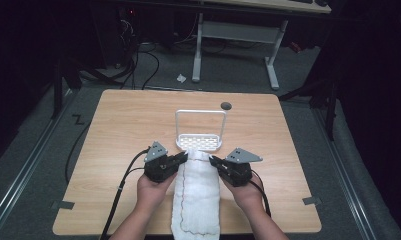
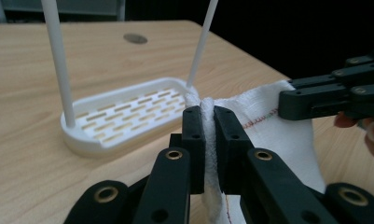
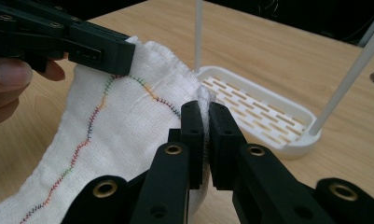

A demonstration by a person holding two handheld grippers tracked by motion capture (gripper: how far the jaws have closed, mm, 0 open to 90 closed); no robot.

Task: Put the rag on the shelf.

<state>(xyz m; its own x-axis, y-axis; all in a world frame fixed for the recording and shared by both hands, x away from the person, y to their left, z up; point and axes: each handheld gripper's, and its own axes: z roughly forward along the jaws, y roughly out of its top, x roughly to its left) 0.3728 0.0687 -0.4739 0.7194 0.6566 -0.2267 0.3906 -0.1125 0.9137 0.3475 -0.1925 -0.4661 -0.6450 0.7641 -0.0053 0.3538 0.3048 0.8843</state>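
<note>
Item: white towel (image 1: 197, 195) with multicoloured stitching, lying lengthwise on the table (image 1: 123, 130), near end hanging over the table's edge. Left gripper (image 1: 180, 159) is pinching the far left corner, jaws closed on the cloth; right gripper (image 1: 214, 161) is pinching the far right corner likewise. Rack (image 1: 200, 141) is standing just beyond. Progress: grasp made; hanging over the rack's bar likely remaining.

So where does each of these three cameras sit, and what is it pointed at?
High view: above the table, looking down; forearms, both hand-held grippers.
Left gripper view: on the left hand-held gripper, facing the rack; its jaws pinch the cloth.
Right gripper view: on the right hand-held gripper, likewise pinching.
All share cloth and rack.
</note>
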